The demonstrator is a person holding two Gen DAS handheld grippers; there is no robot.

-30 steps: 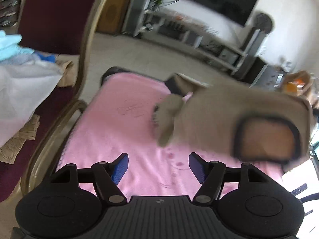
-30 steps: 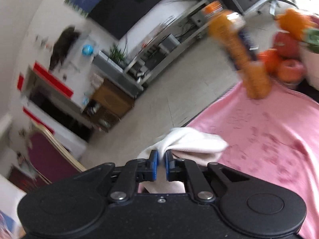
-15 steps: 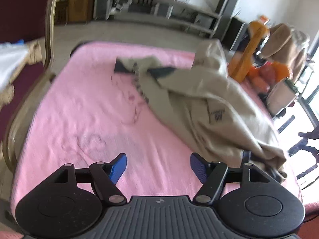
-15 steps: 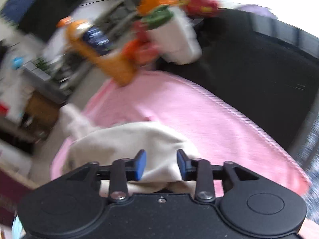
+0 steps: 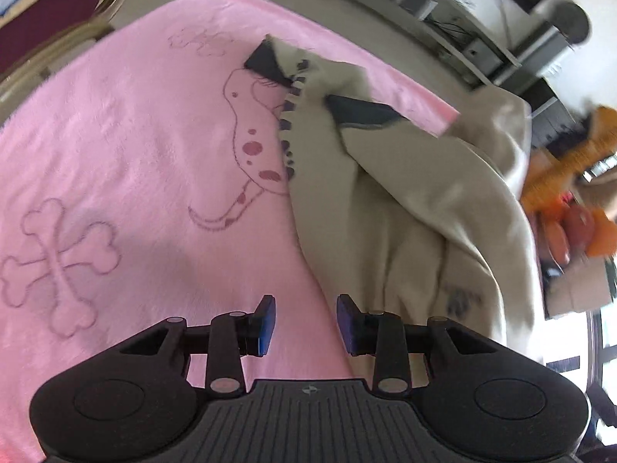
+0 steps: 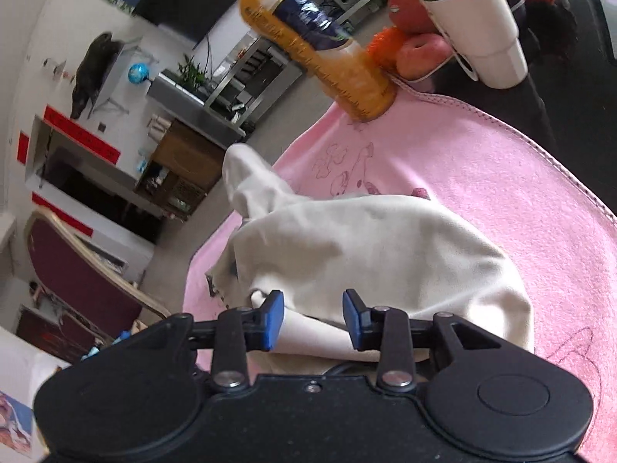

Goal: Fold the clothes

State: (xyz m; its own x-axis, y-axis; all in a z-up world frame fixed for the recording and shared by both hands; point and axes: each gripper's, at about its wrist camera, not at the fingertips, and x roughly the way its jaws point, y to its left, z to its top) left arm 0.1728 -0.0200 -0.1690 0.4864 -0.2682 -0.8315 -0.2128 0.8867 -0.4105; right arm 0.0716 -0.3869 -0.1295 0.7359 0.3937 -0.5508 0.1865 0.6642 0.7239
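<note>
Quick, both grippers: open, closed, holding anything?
Left gripper: open, holding nothing, at the beige garment's edge.
Right gripper: open, holding nothing, over the garment.

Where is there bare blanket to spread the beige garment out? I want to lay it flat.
Free: the pink blanket left of the beige garment, around the bone print. Crowded: the far corner with the orange bottle, fruit and white tumbler.

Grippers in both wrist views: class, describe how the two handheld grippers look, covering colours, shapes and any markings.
The left gripper and right gripper match: matte black bodies with round side discs, silver pivot screws, and two black linkage fingers tipped with blue pads. The left body is ribbed with a small central emblem. No hands, sleeves or cables show.
</note>
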